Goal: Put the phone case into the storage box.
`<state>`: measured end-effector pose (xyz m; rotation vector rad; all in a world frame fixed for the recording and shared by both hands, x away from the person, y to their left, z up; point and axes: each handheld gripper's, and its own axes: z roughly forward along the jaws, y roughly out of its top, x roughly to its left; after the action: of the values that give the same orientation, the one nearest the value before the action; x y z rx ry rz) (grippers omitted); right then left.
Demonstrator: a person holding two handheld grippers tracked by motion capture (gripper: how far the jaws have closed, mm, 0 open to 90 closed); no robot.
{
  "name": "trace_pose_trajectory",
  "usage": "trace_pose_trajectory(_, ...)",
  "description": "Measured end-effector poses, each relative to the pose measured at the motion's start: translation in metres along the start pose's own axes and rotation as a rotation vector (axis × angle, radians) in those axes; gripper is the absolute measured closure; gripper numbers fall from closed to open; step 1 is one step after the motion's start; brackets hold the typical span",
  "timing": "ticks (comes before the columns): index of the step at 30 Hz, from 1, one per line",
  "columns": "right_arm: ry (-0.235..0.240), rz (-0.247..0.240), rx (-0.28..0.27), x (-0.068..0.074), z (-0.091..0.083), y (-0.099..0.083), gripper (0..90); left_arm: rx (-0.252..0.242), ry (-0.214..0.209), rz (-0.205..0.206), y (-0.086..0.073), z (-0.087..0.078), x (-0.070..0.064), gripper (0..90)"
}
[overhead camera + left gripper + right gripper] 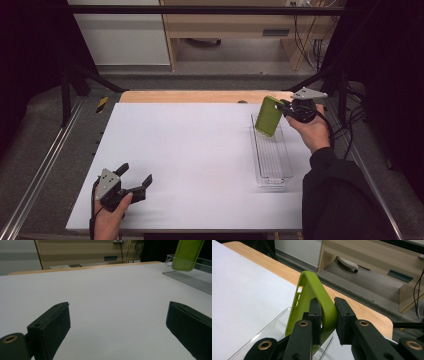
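Observation:
A lime-green phone case (268, 115) hangs in the air over the far end of a clear plastic tray (272, 175). My right gripper (287, 108) is shut on its edge; in the right gripper view the two black pads pinch the case's (312, 290) rim, and my right gripper (327, 322) holds it above the tray's corner (274, 327). At the near left of the white table, my left gripper (135, 176) rests open with nothing between its fingers. From the left gripper view, my left gripper (117, 325) faces the bare white surface, with the case (187, 255) and tray (190, 277) far off.
The white board (190, 150) lies on a wooden table whose edge (200, 96) shows at the back. Black frame posts stand at both sides. Wooden furniture and cables (305, 30) sit on the floor beyond the table.

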<state>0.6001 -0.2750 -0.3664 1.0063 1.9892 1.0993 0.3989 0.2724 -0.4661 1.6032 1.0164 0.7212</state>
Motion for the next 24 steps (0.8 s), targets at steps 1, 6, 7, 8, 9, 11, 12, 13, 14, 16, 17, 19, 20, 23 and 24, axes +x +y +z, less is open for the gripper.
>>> trace_pose_trajectory(1, 0.0, -0.003, 0.0, 0.0, 0.0, 0.0, 76.4, 0.0, 0.0, 0.001, 0.0, 0.0, 0.0, 4.8)
trace_pose_trajectory(6, 0.0, -0.003, 0.006, 0.001, 0.004, -0.001, 76.4, 0.001, 0.0, 0.001, 0.0, 0.0, 0.0, 4.8)
trace_pose_trajectory(7, 0.0, -0.003, 0.004, 0.002, 0.005, -0.001, 76.4, 0.001, 0.0, 0.001, 0.0, 0.0, 0.0, 4.8)
trace_pose_trajectory(8, 0.001, -0.004, 0.004, 0.002, 0.005, -0.001, 76.3, 0.001, 0.0, 0.001, 0.0, 0.0, 0.0, 4.8)
trace_pose_trajectory(9, -0.001, -0.005, 0.002, 0.003, 0.006, -0.001, 76.4, 0.002, 0.005, 0.003, 0.0, 0.0, 0.0, 4.8)
trace_pose_trajectory(11, -0.004, -0.014, -0.008, 0.005, 0.007, 0.0, 76.3, 0.003, 0.004, 0.003, 0.0, 0.0, 0.0, 4.8)
trace_pose_trajectory(12, -0.004, -0.018, -0.01, 0.005, 0.007, 0.0, 76.4, 0.003, 0.005, 0.004, 0.0, 0.0, 0.0, 4.8)
trace_pose_trajectory(13, -0.004, -0.018, -0.009, 0.006, 0.008, 0.0, 76.3, 0.002, 0.005, 0.003, 0.0, 0.0, 0.0, 4.8)
trace_pose_trajectory(14, -0.003, -0.018, -0.009, 0.006, 0.009, 0.0, 76.3, 0.002, -0.001, 0.001, 0.0, 0.0, 0.0, 4.8)
trace_pose_trajectory(16, -0.002, -0.021, -0.006, 0.006, 0.01, 0.0, 76.3, 0.001, 0.0, 0.0, 0.0, 0.0, 0.0, 4.8)
trace_pose_trajectory(17, 0.0, -0.021, -0.004, 0.006, 0.011, -0.001, 76.3, 0.001, 0.0, -0.001, 0.0, 0.0, 0.0, 4.8)
trace_pose_trajectory(19, -0.002, -0.021, -0.002, 0.007, 0.011, -0.001, 76.3, 0.001, 0.0, 0.0, 0.0, 0.0, 0.0, 4.8)
trace_pose_trajectory(20, -0.001, -0.023, -0.002, 0.007, 0.012, -0.001, 76.3, 0.001, 0.0, 0.0, 0.0, 0.0, 0.0, 4.8)
trace_pose_trajectory(23, -0.002, -0.022, -0.001, 0.007, 0.013, -0.001, 76.3, 0.002, 0.005, 0.003, 0.0, 0.0, 0.0, 4.8)
trace_pose_trajectory(24, -0.003, -0.023, -0.002, 0.007, 0.013, -0.001, 76.3, 0.002, 0.004, 0.004, 0.0, 0.0, 0.0, 4.8)
